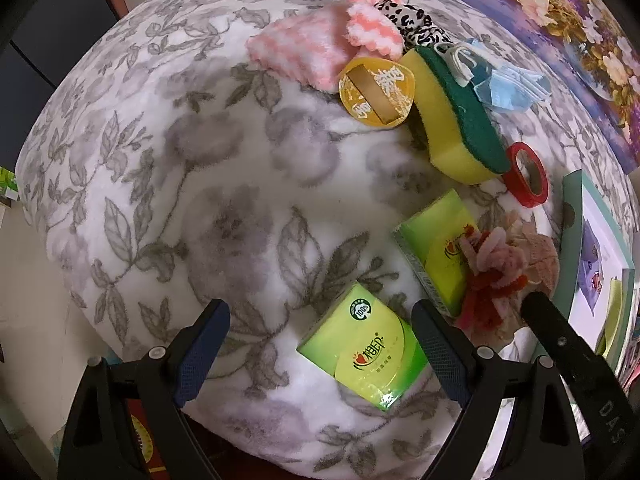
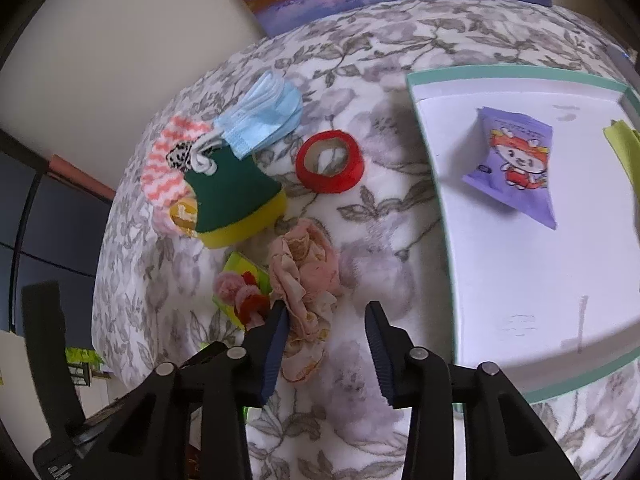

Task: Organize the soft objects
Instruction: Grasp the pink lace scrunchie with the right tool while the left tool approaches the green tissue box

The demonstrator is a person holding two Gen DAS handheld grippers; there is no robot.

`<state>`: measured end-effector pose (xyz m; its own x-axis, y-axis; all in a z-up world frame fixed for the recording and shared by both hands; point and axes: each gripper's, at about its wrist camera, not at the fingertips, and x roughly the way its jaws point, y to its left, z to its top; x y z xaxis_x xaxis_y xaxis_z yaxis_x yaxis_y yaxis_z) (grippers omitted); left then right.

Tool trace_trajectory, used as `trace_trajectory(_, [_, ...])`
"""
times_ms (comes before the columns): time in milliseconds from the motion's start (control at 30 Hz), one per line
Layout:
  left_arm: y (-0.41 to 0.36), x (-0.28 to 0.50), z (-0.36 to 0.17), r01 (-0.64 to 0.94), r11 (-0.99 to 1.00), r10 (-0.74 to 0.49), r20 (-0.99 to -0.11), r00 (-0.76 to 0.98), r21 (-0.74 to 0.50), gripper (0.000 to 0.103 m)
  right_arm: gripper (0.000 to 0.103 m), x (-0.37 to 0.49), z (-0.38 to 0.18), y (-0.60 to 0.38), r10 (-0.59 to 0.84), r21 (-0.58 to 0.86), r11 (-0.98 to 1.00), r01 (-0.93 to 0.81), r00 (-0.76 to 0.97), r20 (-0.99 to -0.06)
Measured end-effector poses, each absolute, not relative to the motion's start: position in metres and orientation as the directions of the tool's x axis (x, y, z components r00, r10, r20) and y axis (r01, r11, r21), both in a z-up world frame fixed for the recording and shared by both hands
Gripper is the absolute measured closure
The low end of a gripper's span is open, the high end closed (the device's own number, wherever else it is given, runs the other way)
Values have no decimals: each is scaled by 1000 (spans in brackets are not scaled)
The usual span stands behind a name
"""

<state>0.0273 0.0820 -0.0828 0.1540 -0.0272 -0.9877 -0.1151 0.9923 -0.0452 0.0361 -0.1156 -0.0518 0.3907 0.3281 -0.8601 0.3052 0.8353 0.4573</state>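
Observation:
My left gripper point(image 1: 320, 342) points down over a floral blanket point(image 1: 200, 200), open, with a green tissue pack point(image 1: 360, 356) lying between its fingers and close to the right one. A second tissue pack point(image 1: 436, 248) lies beyond, beside a pink and red pipe-cleaner flower point(image 1: 492, 272). My right gripper point(image 2: 326, 330) is open around a pink fabric scrunchie point(image 2: 304, 280). The scrunchie rests against the left finger point(image 2: 276, 332), and a gap separates it from the right finger point(image 2: 378, 336).
A yellow-green sponge point(image 2: 232, 200), blue face mask point(image 2: 264, 116), red tape roll point(image 2: 330, 162), pink striped cloth point(image 1: 304, 48), leopard-print scrunchie point(image 1: 404, 20) and yellow round lid point(image 1: 372, 92) lie at the blanket's far side. A teal-rimmed white tray point(image 2: 440, 200) holds a purple snack packet point(image 2: 512, 168).

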Motion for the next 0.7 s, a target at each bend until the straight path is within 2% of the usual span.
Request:
trace_trajectory(133, [84, 33, -84, -127, 991, -25, -989, 144, -44, 10, 70, 41, -57, -106, 334, 450, 846, 285, 376, -865])
trace_trajectory(267, [84, 43, -87, -126, 991, -22, -990, 137, -40, 10, 86, 45, -61, -100, 346, 454, 851, 266, 368, -863])
trace_trajectory(367, [84, 44, -89, -120, 992, -20, -990, 136, -37, 10, 91, 44, -58, -100, 346, 455, 852, 259, 374, -861])
trace_trajectory(700, [71, 35, -95, -82, 995, -41, -994, 105, -50, 10, 93, 36, -54, -115, 338, 456, 845, 281, 381, -861])
